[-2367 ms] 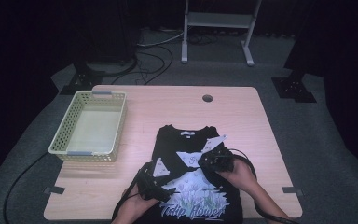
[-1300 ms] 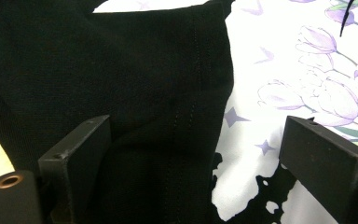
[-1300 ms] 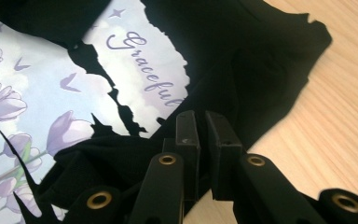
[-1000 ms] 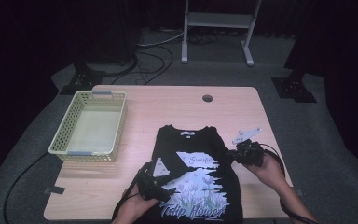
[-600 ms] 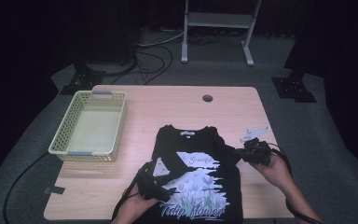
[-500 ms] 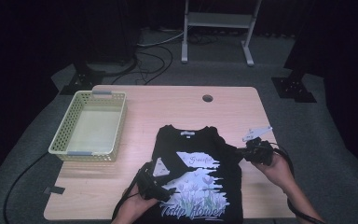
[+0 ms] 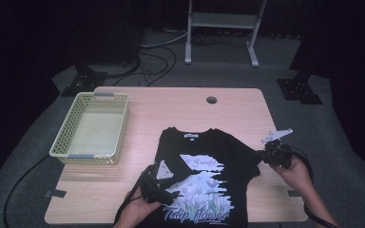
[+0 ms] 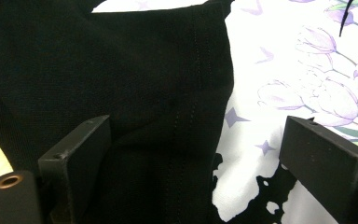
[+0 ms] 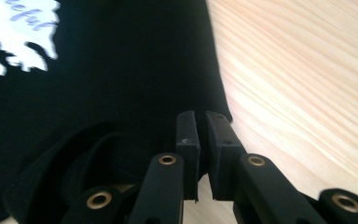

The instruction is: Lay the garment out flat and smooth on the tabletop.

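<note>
Black cotton T-shirt (image 7: 204,175) lies limp at the table's near edge; I pinch its sleeve hem in my right gripper (image 9: 202,126), left gripper (image 8: 191,154) wide over it

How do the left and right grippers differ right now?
The left gripper stands open over the T-shirt's printed front; the right gripper is shut, pinching the shirt's black sleeve edge. In the high view, left sits near the hem, right at the table's right side. Both touch the shirt.
</note>
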`<state>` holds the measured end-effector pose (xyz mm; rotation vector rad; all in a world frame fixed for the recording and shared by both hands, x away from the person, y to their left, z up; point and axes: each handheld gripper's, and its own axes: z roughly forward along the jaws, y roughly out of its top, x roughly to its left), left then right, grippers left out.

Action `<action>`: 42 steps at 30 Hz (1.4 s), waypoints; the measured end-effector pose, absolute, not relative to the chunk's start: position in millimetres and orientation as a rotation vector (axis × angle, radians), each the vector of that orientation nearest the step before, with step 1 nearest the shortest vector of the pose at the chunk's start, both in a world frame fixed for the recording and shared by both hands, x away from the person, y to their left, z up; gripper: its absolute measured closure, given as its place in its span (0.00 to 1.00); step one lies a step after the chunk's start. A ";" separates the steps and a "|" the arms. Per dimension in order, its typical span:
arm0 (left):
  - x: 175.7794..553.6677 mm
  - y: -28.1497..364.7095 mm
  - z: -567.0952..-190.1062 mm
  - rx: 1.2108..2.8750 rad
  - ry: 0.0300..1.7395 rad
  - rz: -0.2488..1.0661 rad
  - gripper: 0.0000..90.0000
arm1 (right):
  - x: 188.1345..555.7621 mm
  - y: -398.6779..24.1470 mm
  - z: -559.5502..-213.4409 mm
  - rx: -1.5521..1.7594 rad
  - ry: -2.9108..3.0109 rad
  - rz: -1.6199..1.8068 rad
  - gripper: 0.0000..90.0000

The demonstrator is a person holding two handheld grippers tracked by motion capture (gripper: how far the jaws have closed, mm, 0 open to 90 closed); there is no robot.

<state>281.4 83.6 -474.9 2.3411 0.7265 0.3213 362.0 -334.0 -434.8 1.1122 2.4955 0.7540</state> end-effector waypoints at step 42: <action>282.9 82.6 -474.0 2.354 0.721 0.314 0.10 | 332.6 -333.0 -450.6 1.169 2.664 0.734 0.77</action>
